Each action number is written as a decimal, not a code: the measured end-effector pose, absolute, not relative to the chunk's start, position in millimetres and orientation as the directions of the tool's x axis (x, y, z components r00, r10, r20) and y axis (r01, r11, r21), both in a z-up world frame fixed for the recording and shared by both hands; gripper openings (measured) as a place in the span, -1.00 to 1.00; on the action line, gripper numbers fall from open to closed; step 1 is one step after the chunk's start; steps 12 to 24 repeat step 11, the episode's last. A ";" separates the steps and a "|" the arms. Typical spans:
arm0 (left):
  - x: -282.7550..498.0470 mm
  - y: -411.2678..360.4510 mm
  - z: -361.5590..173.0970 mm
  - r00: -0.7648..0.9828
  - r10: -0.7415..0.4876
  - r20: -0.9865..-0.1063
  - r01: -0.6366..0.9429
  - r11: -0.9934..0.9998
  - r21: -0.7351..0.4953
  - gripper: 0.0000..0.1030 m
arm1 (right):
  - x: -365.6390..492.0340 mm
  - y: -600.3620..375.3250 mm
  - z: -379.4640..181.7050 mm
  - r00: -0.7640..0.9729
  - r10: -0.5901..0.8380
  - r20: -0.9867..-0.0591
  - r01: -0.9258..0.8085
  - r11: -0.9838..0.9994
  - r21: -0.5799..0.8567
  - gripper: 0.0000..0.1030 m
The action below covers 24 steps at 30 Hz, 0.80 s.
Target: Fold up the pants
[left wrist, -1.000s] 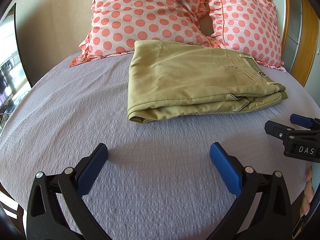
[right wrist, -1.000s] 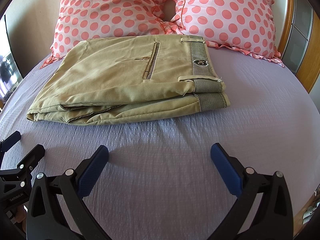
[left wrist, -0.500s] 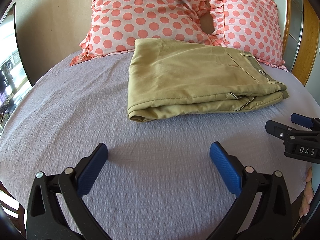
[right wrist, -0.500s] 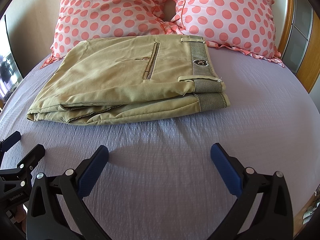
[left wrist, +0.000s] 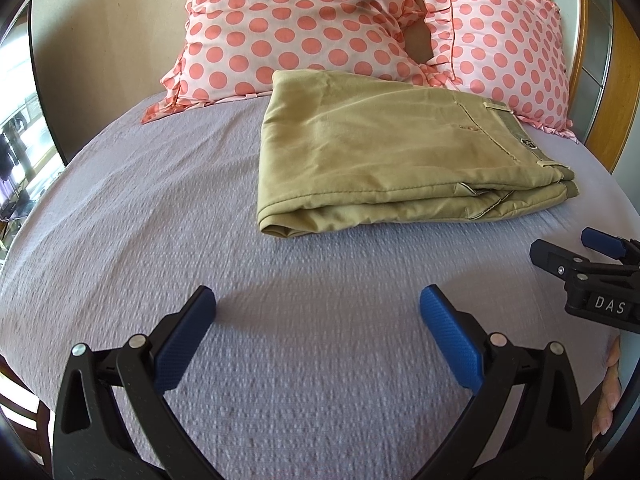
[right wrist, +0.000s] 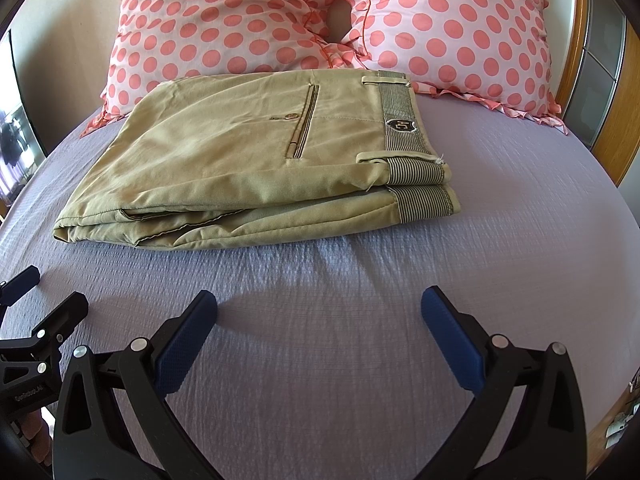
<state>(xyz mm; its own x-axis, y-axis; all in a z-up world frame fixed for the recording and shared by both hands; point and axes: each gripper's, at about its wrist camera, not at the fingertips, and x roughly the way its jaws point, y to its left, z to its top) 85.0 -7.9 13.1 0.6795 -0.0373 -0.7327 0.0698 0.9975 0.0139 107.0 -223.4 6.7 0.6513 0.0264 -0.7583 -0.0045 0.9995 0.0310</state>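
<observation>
A bed covered in a lilac textured sheet (left wrist: 120,240) fills both views, with two pink polka-dot pillows (left wrist: 288,28) propped against the headboard end.

In the left wrist view, the khaki pants (left wrist: 380,156) lie folded into a compact stack on the sheet, their far edge touching the pillows, their striped waistband turned to the right. The left gripper (left wrist: 318,312) hangs over bare sheet, well short of the pants, its blue-padded fingers (left wrist: 448,332) spread wide with nothing between them. At the right edge the right gripper (left wrist: 576,256) shows from the side, also above the sheet and clear of the pants; from this angle its fingers appear parted, though the spread is hard to judge. Wooden furniture (left wrist: 624,80) stands beyond the bed on the right.

In the right wrist view, the pants (right wrist: 248,168) sit in the middle of the bed, a back pocket with a button facing up and the striped waistband with a small badge on the right side. Several layers show along the near edge. The right gripper (right wrist: 320,312) is held over the sheet (right wrist: 520,260) near that edge without touching it, its fingers (right wrist: 188,336) wide apart and empty. The left gripper (right wrist: 36,300) pokes in at the lower left, apart from the pants.
</observation>
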 end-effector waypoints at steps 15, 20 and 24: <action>77.7 -9.2 9.4 0.718 -0.041 -0.695 0.075 0.997 0.018 0.97 | 107.2 -223.8 6.6 0.652 0.027 -0.758 -0.005 1.000 0.031 0.97; 77.7 -9.2 9.4 0.718 -0.041 -0.695 0.075 0.997 0.018 0.97 | 107.2 -223.8 6.6 0.652 0.027 -0.758 -0.005 1.000 0.031 0.97; 77.7 -9.2 9.4 0.718 -0.041 -0.695 0.075 0.997 0.018 0.97 | 107.2 -223.8 6.6 0.652 0.027 -0.758 -0.005 1.000 0.031 0.97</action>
